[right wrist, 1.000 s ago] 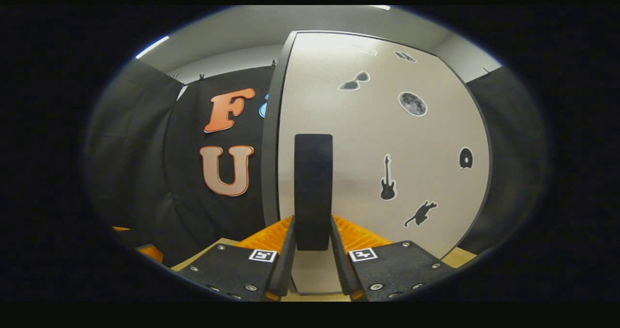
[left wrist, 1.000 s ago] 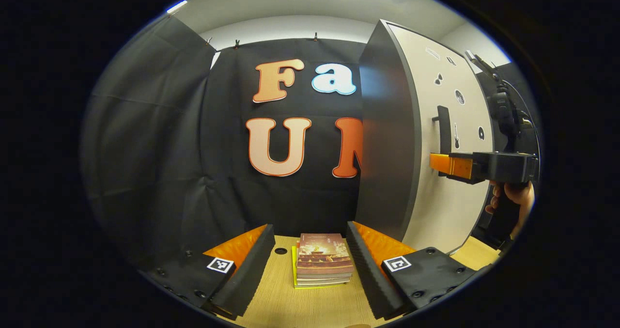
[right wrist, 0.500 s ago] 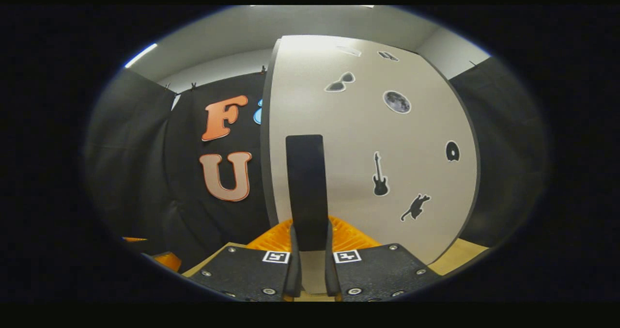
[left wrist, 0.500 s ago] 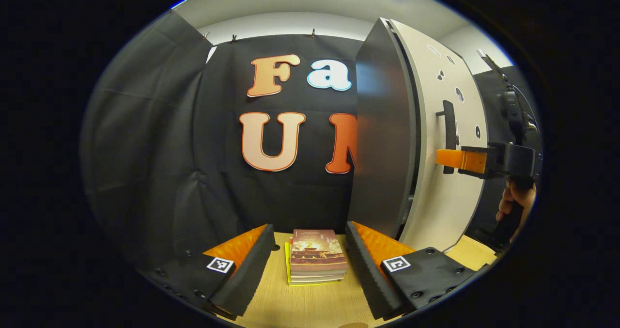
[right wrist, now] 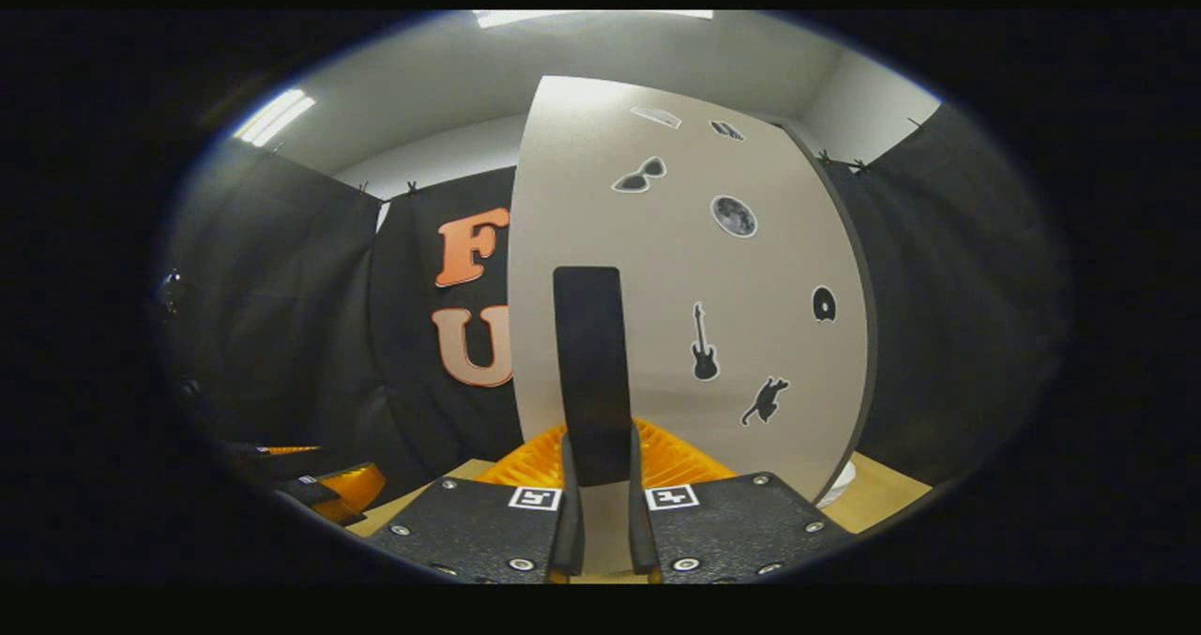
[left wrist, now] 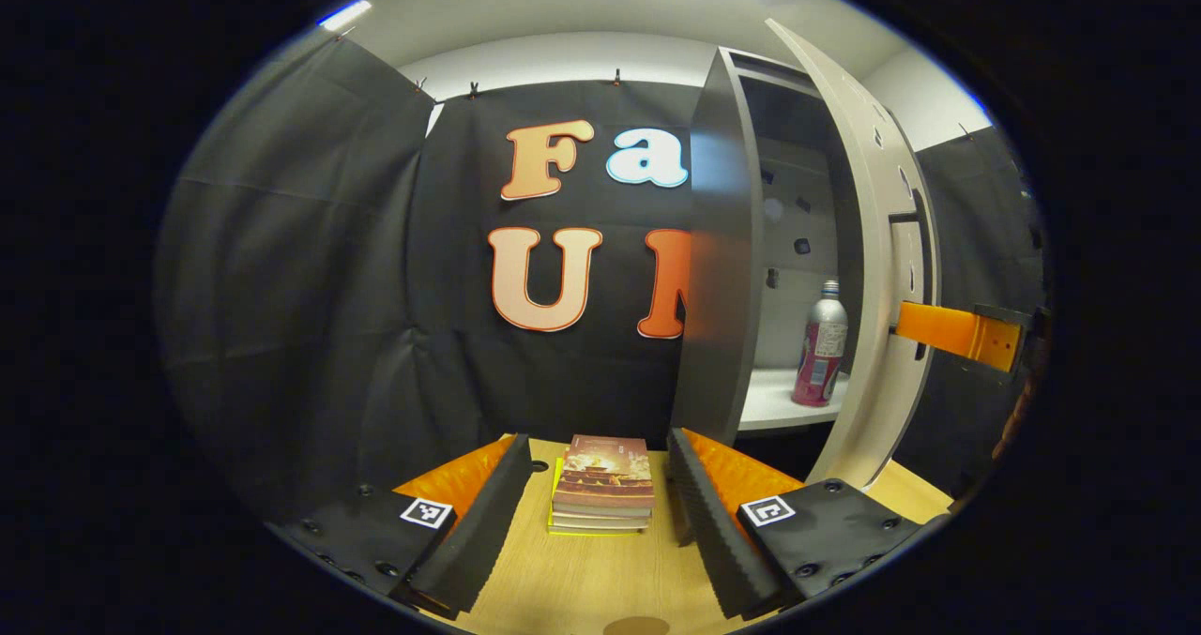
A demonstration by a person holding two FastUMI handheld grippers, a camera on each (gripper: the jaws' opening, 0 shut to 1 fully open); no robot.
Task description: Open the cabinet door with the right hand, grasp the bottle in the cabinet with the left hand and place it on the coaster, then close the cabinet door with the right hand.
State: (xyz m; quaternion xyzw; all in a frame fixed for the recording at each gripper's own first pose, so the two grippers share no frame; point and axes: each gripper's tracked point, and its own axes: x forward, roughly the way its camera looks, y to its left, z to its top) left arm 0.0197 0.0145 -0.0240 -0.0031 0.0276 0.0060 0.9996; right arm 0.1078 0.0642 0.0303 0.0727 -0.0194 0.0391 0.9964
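In the left gripper view the cabinet (left wrist: 718,269) stands at right with its pale door (left wrist: 877,241) swung partly open. Inside, a silver bottle with a pink label (left wrist: 821,344) stands upright on a white shelf (left wrist: 774,400). My right gripper (left wrist: 924,327) reaches in from the right at the door's handle. In the right gripper view that gripper (right wrist: 598,471) is shut on the black vertical door handle (right wrist: 589,363). My left gripper (left wrist: 600,513) is open above the table, left of the cabinet, with nothing held. A brown round coaster (left wrist: 636,627) peeks in at the bottom edge.
A stack of books (left wrist: 603,485) lies on the wooden table (left wrist: 582,588) beyond my left fingers. Black cloth walls stand behind and to the left. The door (right wrist: 713,335) carries several small stickers. The left gripper (right wrist: 328,490) sits low at left in the right gripper view.
The right gripper has pulled the door outward by its handle; the cabinet went from closed to partly open, which uncovered the bottle and shelf. The left gripper stayed open and nearly still.
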